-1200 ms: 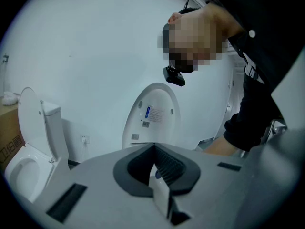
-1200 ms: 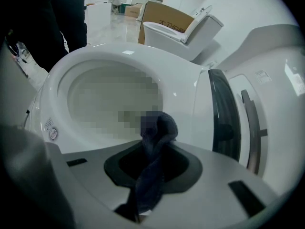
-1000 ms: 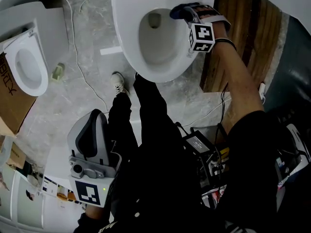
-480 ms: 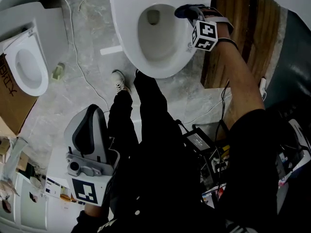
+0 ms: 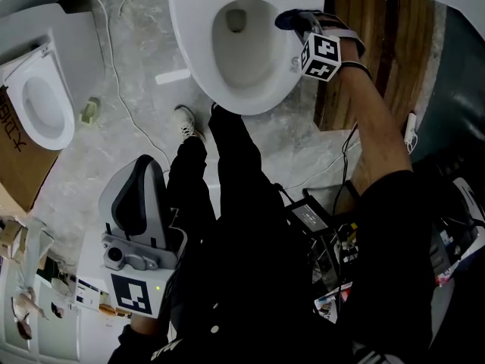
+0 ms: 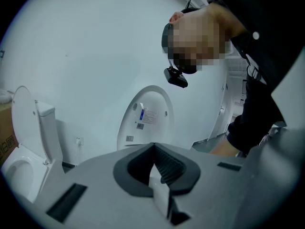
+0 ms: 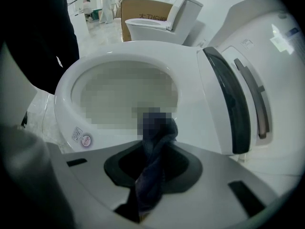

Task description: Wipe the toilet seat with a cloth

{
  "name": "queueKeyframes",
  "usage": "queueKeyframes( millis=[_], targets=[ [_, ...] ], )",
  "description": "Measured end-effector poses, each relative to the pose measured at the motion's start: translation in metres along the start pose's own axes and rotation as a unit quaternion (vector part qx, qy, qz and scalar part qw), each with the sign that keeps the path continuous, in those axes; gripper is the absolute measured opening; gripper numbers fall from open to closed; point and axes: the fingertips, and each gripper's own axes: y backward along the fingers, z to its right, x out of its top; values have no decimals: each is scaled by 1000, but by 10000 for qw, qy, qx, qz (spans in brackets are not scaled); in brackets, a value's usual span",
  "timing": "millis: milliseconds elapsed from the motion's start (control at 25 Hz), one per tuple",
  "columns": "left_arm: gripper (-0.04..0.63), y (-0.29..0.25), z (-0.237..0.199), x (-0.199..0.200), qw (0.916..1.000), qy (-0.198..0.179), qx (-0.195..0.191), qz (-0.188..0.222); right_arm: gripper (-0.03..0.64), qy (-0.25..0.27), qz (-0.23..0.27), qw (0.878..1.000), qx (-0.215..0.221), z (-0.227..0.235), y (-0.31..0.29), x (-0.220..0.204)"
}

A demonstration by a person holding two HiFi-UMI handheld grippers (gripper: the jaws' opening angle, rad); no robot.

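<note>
A white toilet with its seat (image 5: 189, 44) down stands at the top of the head view. My right gripper (image 5: 299, 21) rests on the seat's right rear side, shut on a dark blue cloth (image 5: 286, 18). In the right gripper view the twisted cloth (image 7: 155, 161) hangs out of the right gripper (image 7: 155, 142) and touches the seat (image 7: 190, 109) beside the bowl opening. The raised lid (image 7: 248, 80) is at the right. My left gripper (image 5: 140, 196) is held low at the person's left side, far from the toilet. Its jaws are shut on nothing in the left gripper view (image 6: 155, 168).
A second toilet (image 5: 42, 97) and a cardboard box (image 5: 11, 150) stand at the left. A white cable (image 5: 125, 105) runs over the marble floor. A wooden panel (image 5: 379, 44) is right of the toilet. Electronics and cables (image 5: 318, 226) hang at the person's waist, and a shoe (image 5: 184, 123) is in front of the bowl.
The head view has drifted a little. The right gripper with the cloth has slid slightly along the seat's right side. The left gripper has barely moved.
</note>
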Motion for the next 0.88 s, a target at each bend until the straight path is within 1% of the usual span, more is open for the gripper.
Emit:
queueKeyframes(
  millis=[120,480,560,680,880],
  targets=[
    [8,3,1,0,10000,-4,-21,6,84,-104,-48,9999,67,-13,2,-2],
    [8,7,4,1,10000,-18,-88,41,83,-221,-77,9997,91,-47,10,-4],
    [8,9,5,0,9999,-38,-103,36,83,-414,-54,9991,101,-54,11,-4],
    [8,12,7,-2,9999,-54,-131,38,83,-855,-29,9962,181,-62,13,-2],
    [8,18,8,-1,9998,-86,-168,57,83,-1082,-50,9938,258,-79,17,0]
  ],
)
